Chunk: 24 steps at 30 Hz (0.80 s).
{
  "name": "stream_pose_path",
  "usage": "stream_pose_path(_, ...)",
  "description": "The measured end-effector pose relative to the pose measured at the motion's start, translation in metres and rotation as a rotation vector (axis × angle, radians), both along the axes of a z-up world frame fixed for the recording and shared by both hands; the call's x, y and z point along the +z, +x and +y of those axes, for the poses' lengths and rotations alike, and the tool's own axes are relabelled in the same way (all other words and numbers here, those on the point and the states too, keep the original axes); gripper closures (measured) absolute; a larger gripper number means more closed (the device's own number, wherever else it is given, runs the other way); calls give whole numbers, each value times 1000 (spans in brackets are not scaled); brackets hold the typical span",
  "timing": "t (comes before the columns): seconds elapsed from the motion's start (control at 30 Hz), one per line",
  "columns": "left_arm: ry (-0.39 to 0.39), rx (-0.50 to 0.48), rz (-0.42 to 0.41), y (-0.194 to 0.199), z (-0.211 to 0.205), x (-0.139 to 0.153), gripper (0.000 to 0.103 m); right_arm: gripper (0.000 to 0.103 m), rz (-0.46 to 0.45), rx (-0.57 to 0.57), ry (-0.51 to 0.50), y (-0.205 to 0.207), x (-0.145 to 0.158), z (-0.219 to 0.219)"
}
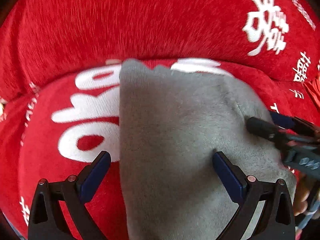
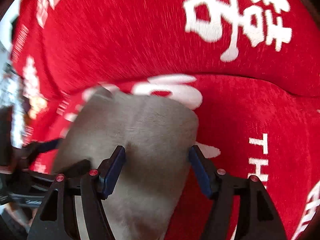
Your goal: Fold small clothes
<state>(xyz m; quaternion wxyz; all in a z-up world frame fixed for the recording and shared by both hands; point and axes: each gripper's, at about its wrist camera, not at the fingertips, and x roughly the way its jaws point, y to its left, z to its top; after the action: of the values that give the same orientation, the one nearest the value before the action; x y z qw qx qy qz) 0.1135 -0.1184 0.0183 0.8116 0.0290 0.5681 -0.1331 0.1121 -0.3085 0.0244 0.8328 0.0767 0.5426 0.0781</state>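
A red plush cover [image 1: 140, 20] printed with large white characters [image 1: 266, 20] fills the background, rising as a padded back at the far side and running flat as a seat toward the near edge. On the flat part lies a grey garment [image 1: 170, 130] of soft, fuzzy cloth, stretching from the near edge toward the seam where seat meets back, its left edge straight and its far right corner rounded, with a faint crease or seam near that corner. The left gripper [image 1: 161, 158] sits at the near edge with its blue-padded fingers [image 1: 96, 178] spread wide; the left finger is over the red cover and the right one over the grey cloth, nothing between them being pinched. The right gripper [image 2: 157, 154] comes in from the right side of the garment, its fingers [image 2: 114, 170] likewise spread, straddling the cloth's right part; whether they touch the cloth cannot be told. Both views are blurred.
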Motion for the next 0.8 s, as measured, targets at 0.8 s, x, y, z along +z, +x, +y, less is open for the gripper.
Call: stream_pose_path(0.8, -238, 25, 53, -42, 57, 8, 0, 25, 13, -156, 377, -79, 8, -42)
